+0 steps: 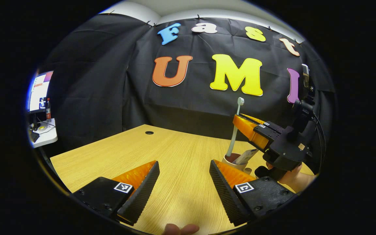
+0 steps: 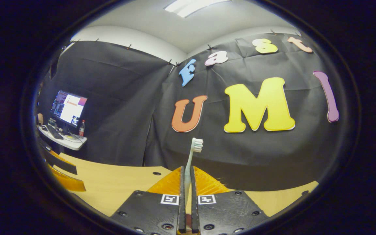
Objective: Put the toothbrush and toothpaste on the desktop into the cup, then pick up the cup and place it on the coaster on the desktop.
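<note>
- Two things stand in the cup [image 1: 234,162] as I see it from the left gripper view: the toothbrush [image 1: 235,130], upright with its bristle head at the top, and the toothpaste [image 1: 246,156], leaning against the rim.
- My right gripper [image 2: 187,182] has both fingers pressed on the toothbrush handle; in the right gripper view the brush rises between them, head [image 2: 196,145] well above the tips.
- In the left gripper view that same gripper [image 1: 251,130] sits just above the cup, a hand [image 1: 294,179] under it.
- My left gripper [image 1: 184,178] is spread wide with nothing between its fingers, low over the wooden desktop [image 1: 175,153], beside the cup.
- Far left, a monitor [image 2: 69,107] and a bottle [image 2: 82,128] sit on a side table [image 2: 64,139].
</note>
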The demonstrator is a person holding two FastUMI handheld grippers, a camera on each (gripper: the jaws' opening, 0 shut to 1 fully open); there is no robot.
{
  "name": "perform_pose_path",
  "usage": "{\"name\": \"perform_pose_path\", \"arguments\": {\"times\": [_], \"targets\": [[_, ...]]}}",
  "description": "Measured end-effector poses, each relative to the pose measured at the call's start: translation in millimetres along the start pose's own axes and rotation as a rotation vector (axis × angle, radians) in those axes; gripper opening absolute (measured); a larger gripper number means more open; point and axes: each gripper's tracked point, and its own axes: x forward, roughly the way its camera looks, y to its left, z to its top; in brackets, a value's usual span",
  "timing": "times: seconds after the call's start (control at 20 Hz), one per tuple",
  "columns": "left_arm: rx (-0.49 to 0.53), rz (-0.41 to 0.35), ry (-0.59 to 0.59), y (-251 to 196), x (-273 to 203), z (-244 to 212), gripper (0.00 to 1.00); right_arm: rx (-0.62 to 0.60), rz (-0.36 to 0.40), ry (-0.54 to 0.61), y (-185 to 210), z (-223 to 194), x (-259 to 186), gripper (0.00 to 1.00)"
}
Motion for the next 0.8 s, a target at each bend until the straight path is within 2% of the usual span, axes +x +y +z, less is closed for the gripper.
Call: {"name": "perform_pose_path", "arguments": {"times": [0.2,0.3,0.35,0.45,0.5,0.65,0.7,0.75,0.8], "targets": [[-0.008,-0.002,-0.001,-1.2,-2.7,1.7,0.98,-0.027,0.012,0.023,2.0,-9.4,-10.4,0.08],[-0.007,-0.002,-0.002,-2.3,-3.0,2.0,0.98,-0.029,0.042,0.028,9.5,-12.9,-16.2,0.11],[-0.007,-0.003,-0.003,-2.5,-3.8,3.1,0.98,-0.034,0.057,0.021,10.3,-10.5,-21.2,0.24],[-0.007,-0.004,-0.006,-4.2,-5.4,5.8,0.98,-0.049,0.050,-0.001,9.3,-2.2,-30.0,0.80],[-0.010,-0.006,-0.007,-5.7,-6.1,6.2,0.98,-0.058,0.050,-0.004,8.9,0.7,-31.8,0.89],[-0.016,-0.015,-0.011,-10.3,-9.8,8.5,0.98,-0.071,0.049,0.035,8.1,-11.8,-37.2,0.89],[-0.015,-0.014,-0.012,-10.9,-11.4,9.9,0.98,-0.064,0.046,0.049,5.7,-15.3,-39.4,0.84],[-0.015,-0.015,-0.013,-11.1,-12.6,10.5,0.98,-0.051,0.050,0.062,5.8,-17.2,-42.9,0.95],[-0.017,-0.016,-0.016,-12.1,-13.5,12.6,0.98,-0.036,0.053,0.069,6.6,-16.5,-46.3,0.93]]}}
